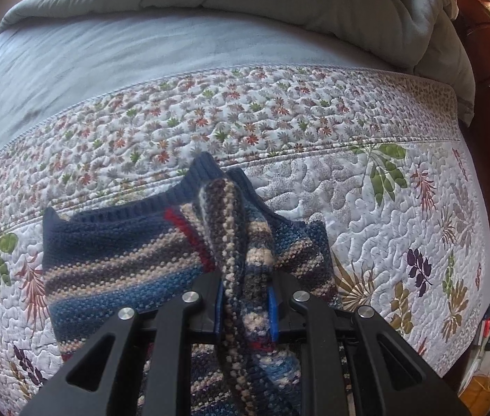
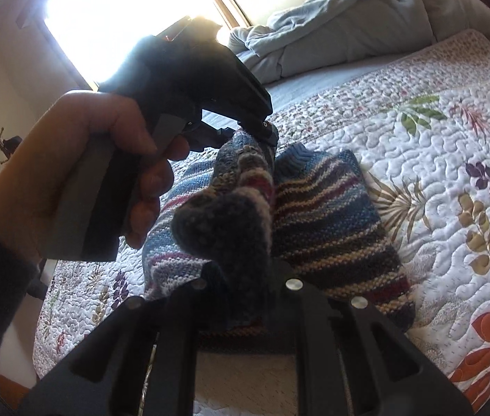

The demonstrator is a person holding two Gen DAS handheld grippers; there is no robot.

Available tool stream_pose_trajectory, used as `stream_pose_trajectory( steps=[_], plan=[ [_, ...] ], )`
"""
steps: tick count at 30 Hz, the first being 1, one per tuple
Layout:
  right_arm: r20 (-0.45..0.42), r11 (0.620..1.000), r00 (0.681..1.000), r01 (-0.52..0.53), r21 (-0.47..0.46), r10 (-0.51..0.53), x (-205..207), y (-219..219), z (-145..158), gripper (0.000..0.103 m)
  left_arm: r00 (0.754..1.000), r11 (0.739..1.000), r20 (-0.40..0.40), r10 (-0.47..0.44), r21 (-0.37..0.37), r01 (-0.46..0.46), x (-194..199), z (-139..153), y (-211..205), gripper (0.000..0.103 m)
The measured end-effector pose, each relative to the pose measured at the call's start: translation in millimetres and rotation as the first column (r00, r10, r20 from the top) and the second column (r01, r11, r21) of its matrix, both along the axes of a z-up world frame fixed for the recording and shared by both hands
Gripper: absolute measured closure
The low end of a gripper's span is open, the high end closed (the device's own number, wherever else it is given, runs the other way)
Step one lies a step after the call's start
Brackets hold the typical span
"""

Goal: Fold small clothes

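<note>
My left gripper [image 1: 246, 298] is clamped on a bunched fold of the striped knit sweater [image 1: 113, 260], pointing steeply down at the floral quilt [image 1: 366, 228]. My right gripper [image 2: 245, 277] is pinched shut on another bunch of its edge. Most of the sweater lies flat on the quilt just ahead of both jaws, so I judge the held fold lays forward.

bed [image 1: 71, 69] | floral quilt [image 1: 314, 121]; striped knit [image 1: 113, 260], seemingly partly lifted; duvet [image 1: 314, 0]
</note>
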State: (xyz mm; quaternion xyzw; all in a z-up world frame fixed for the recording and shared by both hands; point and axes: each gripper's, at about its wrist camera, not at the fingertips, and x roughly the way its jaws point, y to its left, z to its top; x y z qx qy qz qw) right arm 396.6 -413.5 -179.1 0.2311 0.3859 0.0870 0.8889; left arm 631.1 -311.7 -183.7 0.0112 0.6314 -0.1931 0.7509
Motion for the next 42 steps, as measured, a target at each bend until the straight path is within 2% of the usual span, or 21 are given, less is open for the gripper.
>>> stream_pose_trajectory(
  steps=[3, 5, 6, 8, 9, 11, 12, 13, 14, 16, 20, 22, 24, 26, 29, 31, 33, 36, 38, 39, 42],
  plan=[
    [-0.032, 0.998, 0.999, 0.006, 0.055, -0.004, 0, -10, -11, 0.092, 1.0, 1.0, 0.0, -0.002, 0.005, 0.002, -2, -12, -6, 0.079],
    [-0.056, 0.996, 0.998, 0.008, 0.087, -0.003, 1, -16, -19, 0.091, 1.0, 1.0, -0.001, -0.005, -0.015, 0.005, -4, -16, -8, 0.07],
    [-0.066, 0.995, 0.998, 0.008, 0.101, -0.001, 1, -19, -23, 0.091, 1.0, 0.999, 0.0, -0.006, -0.033, 0.006, -5, -16, -9, 0.059],
    [-0.087, 0.989, 0.996, 0.007, 0.147, 0.006, 1, -25, -32, 0.09, 1.0, 0.998, 0.015, -0.003, -0.07, 0.004, -7, -10, -6, 0.048],
    [-0.093, 0.986, 0.996, 0.008, 0.165, 0.007, -1, -28, -35, 0.088, 0.999, 0.997, 0.033, 0.0, -0.082, 0.002, -7, -3, -2, 0.047],
    [-0.117, 0.975, 0.993, 0.014, 0.223, 0.012, -2, -38, -45, 0.075, 0.997, 0.994, 0.069, 0.026, -0.106, -0.018, -8, 11, 11, 0.045],
    [-0.131, 0.962, 0.991, 0.014, 0.273, 0.023, -2, -45, -51, 0.073, 0.996, 0.99, 0.084, 0.042, -0.14, -0.03, -11, 20, 22, 0.042],
    [-0.137, 0.948, 0.99, 0.012, 0.317, 0.033, -2, -52, -55, 0.063, 0.994, 0.984, 0.098, 0.049, -0.174, -0.032, -16, 28, 31, 0.04],
    [-0.142, 0.933, 0.989, 0.012, 0.36, 0.042, -3, -58, -59, 0.045, 0.992, 0.98, 0.118, 0.05, -0.2, -0.026, -23, 34, 40, 0.036],
    [-0.146, 0.884, 0.988, 0.023, 0.467, 0.052, -5, -73, -68, 0.028, 0.986, 0.972, 0.164, 0.037, -0.237, 0.003, -46, 42, 64, 0.034],
    [-0.132, 0.788, 0.988, 0.016, 0.615, 0.083, -7, -92, -79, 0.027, 0.981, 0.934, 0.184, 0.066, -0.356, 0.004, -96, 35, 112, 0.034],
    [-0.124, 0.767, 0.987, -0.003, 0.641, 0.107, -4, -96, -79, 0.027, 0.984, 0.909, 0.158, 0.081, -0.417, -0.008, -123, 25, 135, 0.034],
    [-0.101, 0.77, 0.986, -0.04, 0.636, 0.135, 6, -102, -69, 0.025, 0.984, 0.901, 0.155, 0.086, -0.434, -0.011, -147, 18, 151, 0.034],
    [-0.098, 0.805, 0.981, -0.08, 0.588, 0.169, 21, -104, -57, 0.021, 0.986, 0.895, 0.146, 0.077, -0.446, -0.004, -168, 14, 163, 0.034],
    [-0.173, 0.823, 0.952, -0.118, 0.556, 0.253, 60, -102, -53, 0.02, 0.989, 0.893, 0.133, 0.06, -0.449, 0.006, -196, 13, 175, 0.034],
    [-0.24, 0.823, 0.913, -0.152, 0.547, 0.328, 87, -92, -55, 0.02, 0.987, 0.897, 0.155, 0.044, -0.442, 0.03, -207, 14, 178, 0.034],
    [-0.302, 0.842, 0.875, -0.19, 0.504, 0.378, 107, -78, -55, 0.02, 0.985, 0.894, 0.171, 0.035, -0.446, 0.045, -215, 16, 180, 0.034],
    [-0.346, 0.877, 0.854, -0.226, 0.424, 0.388, 127, -61, -46, 0.023, 0.986, 0.883, 0.163, 0.039, -0.467, 0.042, -220, 14, 179, 0.032],
    [-0.351, 0.889, 0.852, -0.245, 0.387, 0.388, 132, -54, -39, 0.06, 0.985, 0.891, 0.164, 0.044, -0.452, 0.036, -223, 12, 174, 0.032],
    [-0.346, 0.894, 0.853, -0.26, 0.364, 0.39, 131, -50, -33, 0.07, 0.985, 0.892, 0.169, 0.038, -0.45, 0.043, -225, 11, 171, 0.032],
    [-0.298, 0.901, 0.87, -0.299, 0.316, 0.393, 113, -47, -7, 0.078, 0.988, 0.873, 0.149, 0.047, -0.487, 0.032, -231, 8, 170, 0.032]
  ],
)
